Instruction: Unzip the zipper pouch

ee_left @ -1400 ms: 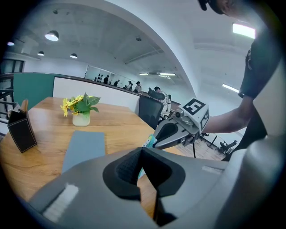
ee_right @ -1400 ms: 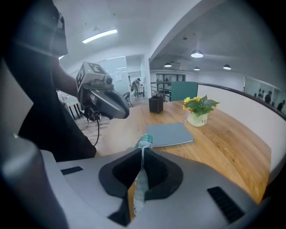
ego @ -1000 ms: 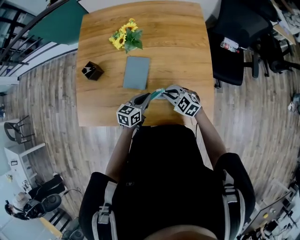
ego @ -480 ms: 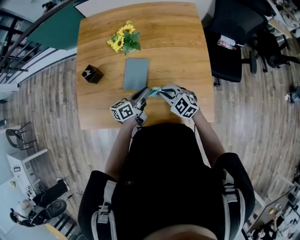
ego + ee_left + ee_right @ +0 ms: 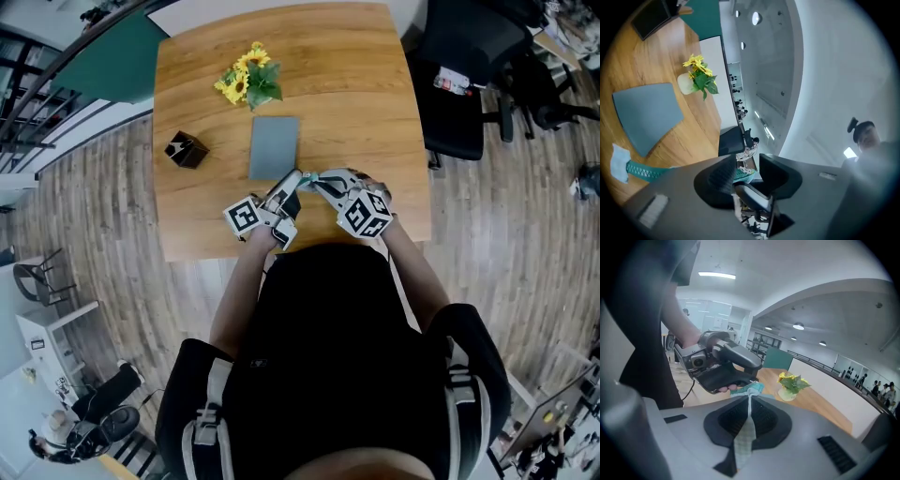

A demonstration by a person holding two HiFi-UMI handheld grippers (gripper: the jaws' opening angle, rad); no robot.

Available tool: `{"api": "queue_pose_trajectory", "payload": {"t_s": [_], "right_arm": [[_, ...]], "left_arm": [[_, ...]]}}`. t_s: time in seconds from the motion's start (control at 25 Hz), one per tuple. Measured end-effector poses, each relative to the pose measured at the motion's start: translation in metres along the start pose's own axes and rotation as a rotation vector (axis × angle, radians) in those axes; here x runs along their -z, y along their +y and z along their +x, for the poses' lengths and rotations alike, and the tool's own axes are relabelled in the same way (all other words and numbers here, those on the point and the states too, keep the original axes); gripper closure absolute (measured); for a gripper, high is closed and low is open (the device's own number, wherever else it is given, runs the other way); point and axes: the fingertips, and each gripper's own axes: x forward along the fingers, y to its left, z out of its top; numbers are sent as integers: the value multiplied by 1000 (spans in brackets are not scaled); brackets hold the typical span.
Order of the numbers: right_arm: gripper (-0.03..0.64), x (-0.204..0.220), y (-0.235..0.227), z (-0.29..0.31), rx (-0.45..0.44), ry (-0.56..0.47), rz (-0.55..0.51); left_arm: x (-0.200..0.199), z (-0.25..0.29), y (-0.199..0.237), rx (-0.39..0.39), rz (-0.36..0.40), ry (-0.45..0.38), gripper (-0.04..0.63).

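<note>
R gripper point(image 5: 748, 405) clenched on edge of teal zipper pouch point(image 5: 751, 389), held up over near edge of table point(image 5: 356, 112). L gripper point(image 5: 746, 174) jaws just opened, pads off, bit of pouch btwn them. Zip itself not visible; prob. unfinished, needs re-grip.

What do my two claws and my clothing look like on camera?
Both the left claw and right claw are grey plastic with black ribbed pads. Each carries a white cube with black square markers. The person wears a black top with grey shoulder straps.
</note>
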Motion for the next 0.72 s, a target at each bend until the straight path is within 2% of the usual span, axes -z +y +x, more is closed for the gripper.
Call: {"api": "queue_pose_trajectory", "payload": {"t_s": [0.12, 0.44, 0.72], "right_arm": [[598, -2, 4, 2, -4, 6, -13], [598, 2, 5, 3, 15, 28, -6], [597, 2, 12, 4, 19, 43, -11]], "left_arm": [[-4, -2, -1, 36, -56, -22, 460], [0, 1, -4, 54, -98, 22, 468], [7, -7, -11, 98, -144, 44, 516]]}}
